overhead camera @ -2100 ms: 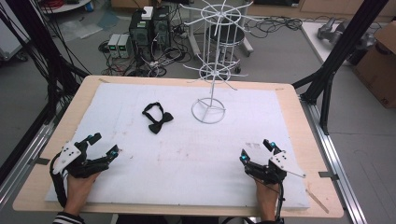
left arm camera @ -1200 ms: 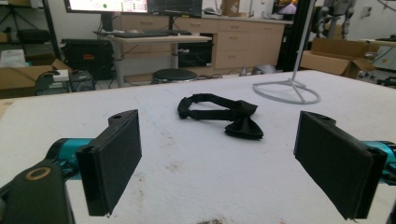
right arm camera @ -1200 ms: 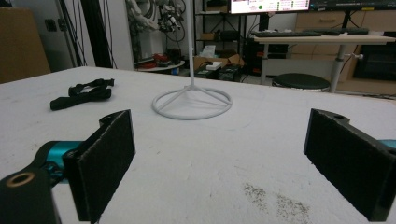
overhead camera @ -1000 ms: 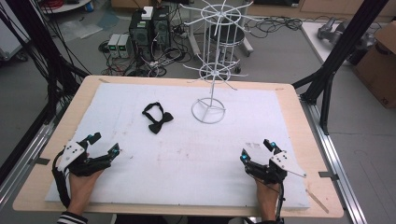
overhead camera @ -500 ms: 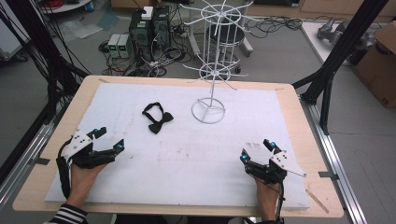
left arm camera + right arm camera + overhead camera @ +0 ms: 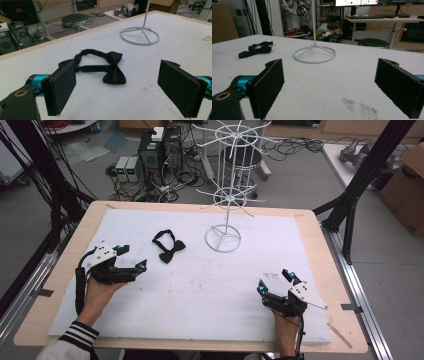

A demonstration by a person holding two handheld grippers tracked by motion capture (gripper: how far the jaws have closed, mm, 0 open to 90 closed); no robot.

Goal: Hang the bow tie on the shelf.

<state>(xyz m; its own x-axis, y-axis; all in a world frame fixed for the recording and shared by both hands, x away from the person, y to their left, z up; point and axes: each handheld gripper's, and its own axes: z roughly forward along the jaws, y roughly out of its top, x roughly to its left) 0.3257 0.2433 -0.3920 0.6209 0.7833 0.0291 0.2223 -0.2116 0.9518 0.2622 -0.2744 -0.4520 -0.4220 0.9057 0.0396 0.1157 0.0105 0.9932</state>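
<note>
1. Currently the left gripper (image 6: 131, 259) sits near the left edge of the white mat (image 6: 200, 295), jaws spread wide with nothing between them, pointed toward the bow tie (image 6: 167, 247).
2. Bow tie: black, lying flat on the mat in the far-left part of it, just beyond the left gripper's jaw tips and not touching them (in the left gripper view (image 6: 110, 66) it lies between the two pads, farther off, strap looped behind the bow).
3. Right gripper (image 6: 275, 281) rests near the front right corner of the mat; jaws released, wide apart, holding nothing.
4. White wire stand (image 6: 223, 238) is upright, its ring base on the mat near the far edge, to the right of the bow tie and apart from it.
5. Mat covers a wooden table (image 6: 320, 230).
</note>
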